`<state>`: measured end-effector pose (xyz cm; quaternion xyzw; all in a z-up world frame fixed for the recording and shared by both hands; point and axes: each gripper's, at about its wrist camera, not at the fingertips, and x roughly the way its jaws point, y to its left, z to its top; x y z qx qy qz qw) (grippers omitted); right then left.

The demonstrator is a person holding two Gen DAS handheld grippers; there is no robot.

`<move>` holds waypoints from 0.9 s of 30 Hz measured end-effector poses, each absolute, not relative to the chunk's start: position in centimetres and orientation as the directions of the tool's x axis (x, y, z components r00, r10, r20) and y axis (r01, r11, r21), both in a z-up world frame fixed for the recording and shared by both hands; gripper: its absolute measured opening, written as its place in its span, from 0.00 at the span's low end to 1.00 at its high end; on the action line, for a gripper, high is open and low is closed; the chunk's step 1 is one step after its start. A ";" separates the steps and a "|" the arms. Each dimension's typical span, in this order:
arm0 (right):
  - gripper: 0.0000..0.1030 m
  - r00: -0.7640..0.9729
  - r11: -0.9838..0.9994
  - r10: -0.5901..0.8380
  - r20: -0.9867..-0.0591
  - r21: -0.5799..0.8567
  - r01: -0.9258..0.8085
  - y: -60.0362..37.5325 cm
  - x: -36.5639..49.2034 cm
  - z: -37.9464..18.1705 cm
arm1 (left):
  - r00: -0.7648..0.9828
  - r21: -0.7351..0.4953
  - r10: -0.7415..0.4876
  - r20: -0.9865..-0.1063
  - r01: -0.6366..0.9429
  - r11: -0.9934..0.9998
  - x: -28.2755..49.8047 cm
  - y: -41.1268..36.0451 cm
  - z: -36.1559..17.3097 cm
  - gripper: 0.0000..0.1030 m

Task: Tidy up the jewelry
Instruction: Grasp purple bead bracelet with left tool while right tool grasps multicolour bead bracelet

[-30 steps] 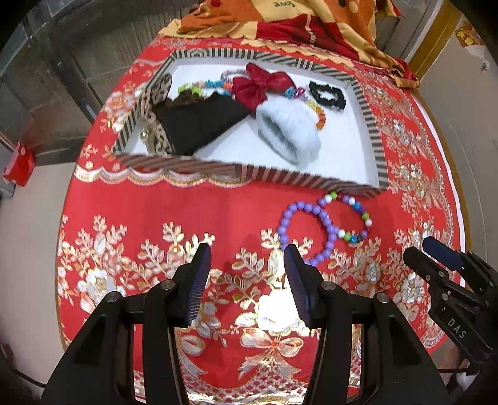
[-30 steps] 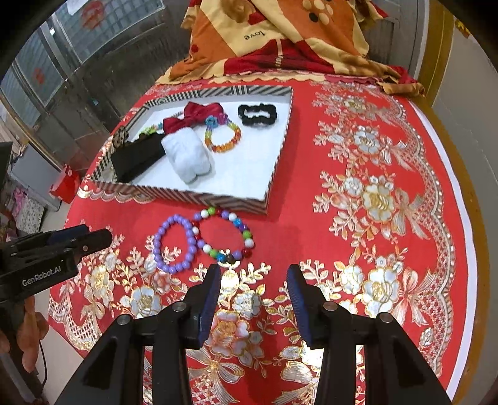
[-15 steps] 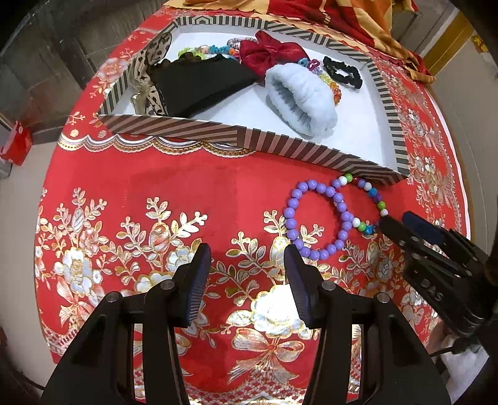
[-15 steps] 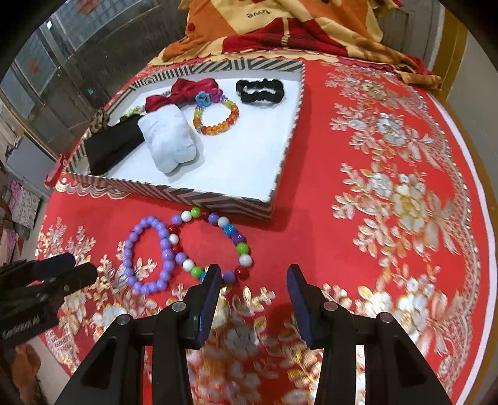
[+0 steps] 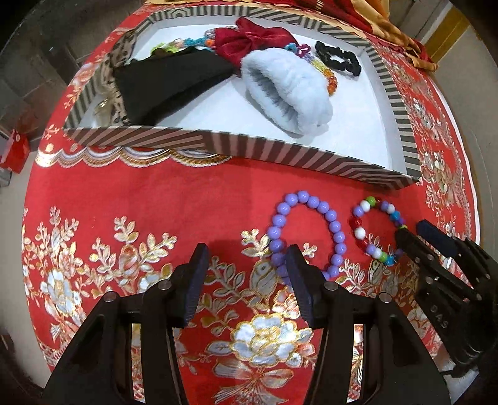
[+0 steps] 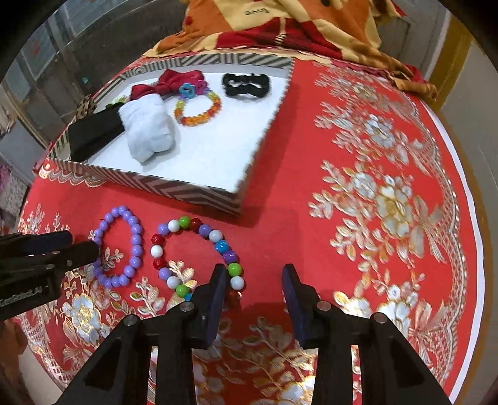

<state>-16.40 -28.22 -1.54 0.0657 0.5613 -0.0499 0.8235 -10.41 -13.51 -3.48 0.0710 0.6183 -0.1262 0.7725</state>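
Two bead bracelets lie on the red cloth in front of the striped tray (image 5: 236, 146) (image 6: 174, 190). My left gripper (image 5: 246, 271) hangs low just left of the purple bracelet (image 5: 334, 224) (image 6: 136, 240). Its jaws are opening, only cloth lies between them, and its right finger covers the bracelet's near left side. My right gripper (image 6: 253, 280) (image 5: 418, 233) is low over the near edge of the multicoloured bracelet (image 6: 214, 235) (image 5: 361, 232). Its jaws are closing; its left finger covers some beads, one bead shows just inside the gap, and the pads do not press on it.
In the tray lie a black pouch (image 5: 168, 81), a pale blue fluffy scrunchie (image 5: 289, 90), a red bow (image 6: 174, 81), a black scrunchie (image 6: 246, 84) and an orange bead bracelet (image 6: 199, 109). An orange and yellow blanket (image 6: 280, 21) is bunched behind the tray. The round table's edge (image 6: 467, 193) runs along the right.
Both grippers have come down and moved in toward the bracelets, which now look larger and nearer. The right jaws stand a little narrower than before.
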 end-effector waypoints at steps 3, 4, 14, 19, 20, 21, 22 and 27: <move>0.34 0.377 0.985 0.011 -0.926 0.076 0.158 -28.5 -16.5 -1.5 | 0.210 -0.024 -0.089 -0.974 0.291 0.956 -10.3 -14.1 -3.8 0.50; 0.34 0.380 0.985 0.010 -0.925 0.074 0.155 -28.4 -16.5 -1.5 | 0.214 -0.014 -0.081 -0.974 0.296 0.955 -10.2 -14.5 -3.9 0.50; 0.09 0.399 0.984 0.040 -0.916 0.107 0.145 -28.7 -16.8 -1.0 | 0.229 -0.029 -0.121 -0.966 0.368 0.929 -10.2 -16.8 -3.6 0.08; 0.08 0.455 0.986 0.056 -0.889 0.120 0.113 -28.1 -17.5 1.9 | 0.208 -0.098 -0.185 -0.961 0.367 0.925 -9.9 -15.7 -2.6 0.08; 0.08 0.463 0.987 0.060 -0.884 0.121 0.103 -28.0 -17.6 2.5 | 0.208 -0.112 -0.198 -0.958 0.366 0.924 -9.9 -15.3 -2.1 0.08; 0.08 0.472 0.988 0.065 -0.879 0.124 0.095 -27.9 -17.7 3.2 | 0.210 -0.121 -0.209 -0.955 0.367 0.922 -9.8 -15.0 -1.6 0.08; 0.08 0.482 0.988 0.068 -0.874 0.126 0.089 -27.8 -17.8 3.7 | 0.214 -0.130 -0.220 -0.952 0.369 0.920 -9.9 -14.2 -1.0 0.08; 0.08 0.523 0.991 0.066 -0.849 0.117 0.066 -27.5 -18.0 6.7 | 0.243 -0.147 -0.249 -0.938 0.372 0.917 -9.4 -12.5 1.5 0.08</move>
